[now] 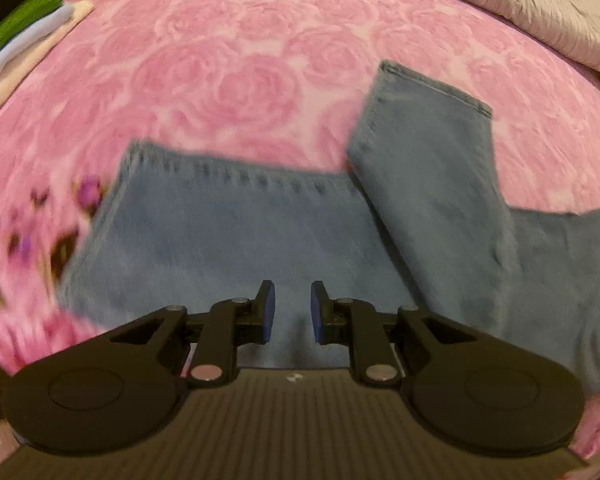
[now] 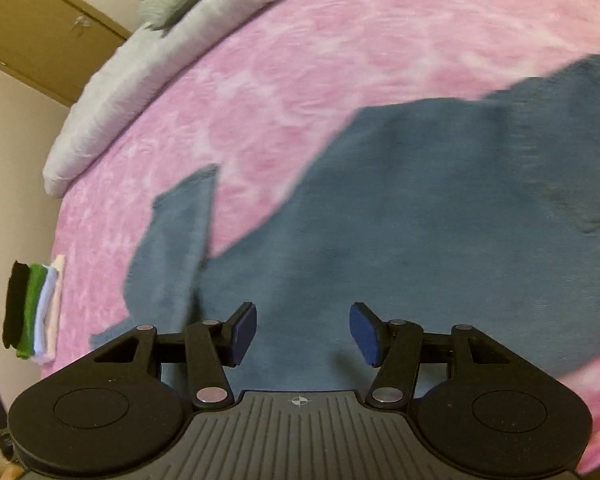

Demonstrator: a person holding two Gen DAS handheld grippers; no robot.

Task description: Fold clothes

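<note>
A pair of blue jeans (image 1: 228,236) lies on the pink rose-patterned bedspread (image 1: 228,80). In the left wrist view one leg (image 1: 428,160) is folded up and back across the rest, its hem pointing away. My left gripper (image 1: 293,312) hovers over the jeans with a narrow gap between its blue pads, holding nothing. In the right wrist view the jeans (image 2: 400,220) fill the middle, with the leg end (image 2: 176,240) at left. My right gripper (image 2: 303,334) is wide open and empty above the denim.
A stack of folded clothes (image 2: 34,308), black, green, white and pink, sits at the bed's edge; it also shows in the left wrist view (image 1: 24,28). A grey quilt (image 2: 140,72) lies along the far side of the bed. Brown cupboard doors (image 2: 40,20) stand behind.
</note>
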